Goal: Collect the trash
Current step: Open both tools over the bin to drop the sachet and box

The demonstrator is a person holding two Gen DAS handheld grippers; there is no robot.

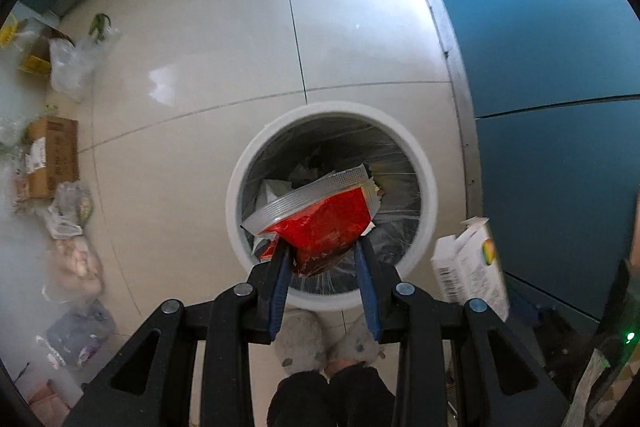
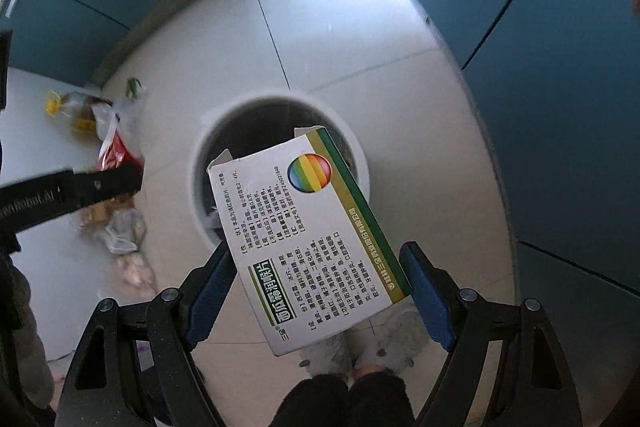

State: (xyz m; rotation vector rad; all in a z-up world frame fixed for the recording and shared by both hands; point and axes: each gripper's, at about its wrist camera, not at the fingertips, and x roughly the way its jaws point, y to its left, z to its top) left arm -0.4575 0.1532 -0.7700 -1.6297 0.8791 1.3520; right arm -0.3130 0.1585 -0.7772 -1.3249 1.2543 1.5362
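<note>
A round white trash bin (image 1: pixel 240 163) with a clear liner stands on the tiled floor below both grippers. My left gripper (image 1: pixel 322 247) has its jaws spread, with a red and silver sauce packet (image 1: pixel 324 223) between the fingertips, right over the bin's mouth. My right gripper (image 2: pixel 316 259) has a white medicine box (image 2: pixel 308 227) with a rainbow logo between its jaws, above the bin (image 2: pixel 362 163). The box also shows in the left wrist view (image 1: pixel 472 263), to the right of the bin. The left gripper's arm (image 2: pixel 72 187) crosses the left of the right wrist view.
Plastic bags (image 1: pixel 72 67), a cardboard box (image 1: pixel 54 159) and more wrapped trash (image 1: pixel 78 263) lie along the left floor. Blue cabinet fronts (image 1: pixel 540 67) stand at the right and back. My grey slippers (image 1: pixel 304 343) are just in front of the bin.
</note>
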